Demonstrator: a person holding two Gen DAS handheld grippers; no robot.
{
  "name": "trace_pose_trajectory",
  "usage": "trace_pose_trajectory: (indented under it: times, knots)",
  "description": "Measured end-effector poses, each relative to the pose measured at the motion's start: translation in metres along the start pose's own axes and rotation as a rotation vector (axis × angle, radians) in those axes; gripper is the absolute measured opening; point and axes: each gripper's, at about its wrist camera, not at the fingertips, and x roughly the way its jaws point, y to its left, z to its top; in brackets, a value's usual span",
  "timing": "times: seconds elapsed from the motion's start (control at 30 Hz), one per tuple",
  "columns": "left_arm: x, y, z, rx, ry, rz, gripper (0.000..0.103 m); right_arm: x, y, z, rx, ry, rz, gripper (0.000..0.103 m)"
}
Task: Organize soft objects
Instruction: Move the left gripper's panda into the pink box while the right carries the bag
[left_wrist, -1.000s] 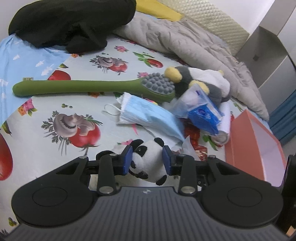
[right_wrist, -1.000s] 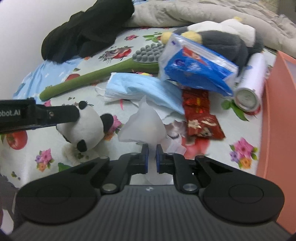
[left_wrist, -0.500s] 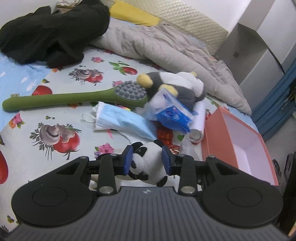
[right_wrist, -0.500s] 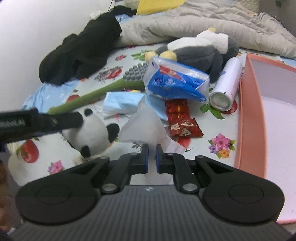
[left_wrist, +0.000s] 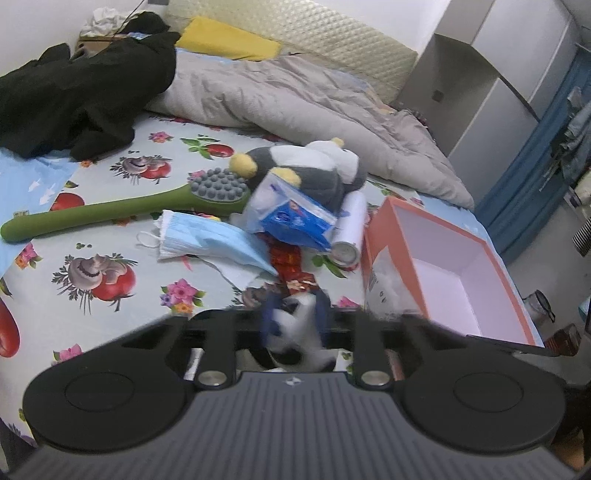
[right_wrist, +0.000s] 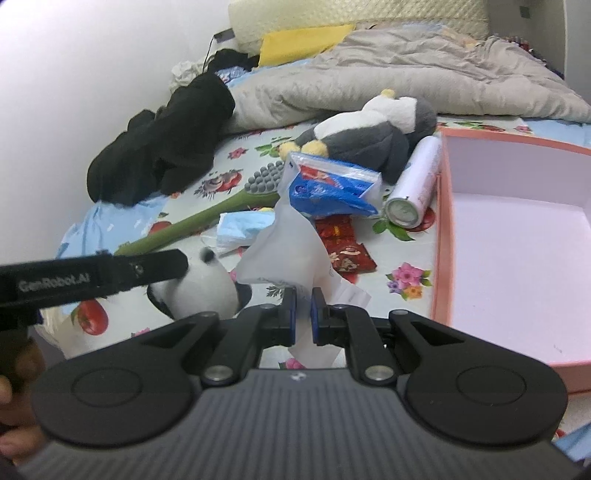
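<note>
The little panda toy (left_wrist: 295, 325) sits between the blue pads of the left gripper (left_wrist: 293, 319), and it looks smeared in the left view. The jaws have just been closing and now squeeze the panda, which hangs over the flowered bed sheet (left_wrist: 110, 236). In the right view the panda (right_wrist: 199, 288) shows under the left gripper's black finger.

The right gripper (right_wrist: 303, 314) has its pads close together, pinching a thin white plastic bag (right_wrist: 284, 247). The bag sticks up floppy from the pads.

Just beside both is the open pink box (left_wrist: 443, 266), and it looks empty inside. That is likely where the soft things go.

Further out lie the penguin plush (left_wrist: 306, 166), a blue tissue pack (left_wrist: 295, 218), a blue face mask (left_wrist: 207, 240), a green brush (left_wrist: 110, 210), a white spray can (left_wrist: 351, 229) and red packets (left_wrist: 288, 258). Behind them are a grey blanket (left_wrist: 295, 96) and black clothes (left_wrist: 81, 85).

What could go wrong? The panda is round and squishy, so it could pop out of the pads and fall. The bag is slippery and could slide free. The two grippers are near each other, so they could bump at the box. The bag could also catch on the box wall.
</note>
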Motion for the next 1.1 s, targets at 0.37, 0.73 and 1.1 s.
trace_pose_trajectory:
  times: [0.37,0.73,1.1]
  knots:
    - [0.042,0.01,-0.054,-0.056,0.179,0.034,0.006,-0.02,-0.02,-0.025,0.033,0.002,-0.032,0.012]
    - [0.056,0.026,-0.114,-0.01,0.266,0.126,0.009,-0.006,-0.029,-0.066,0.068,0.105,0.027,0.012]
    - [0.063,0.023,-0.111,0.029,0.267,0.175,0.055,-0.004,-0.036,-0.07,0.089,0.119,0.024,0.012]
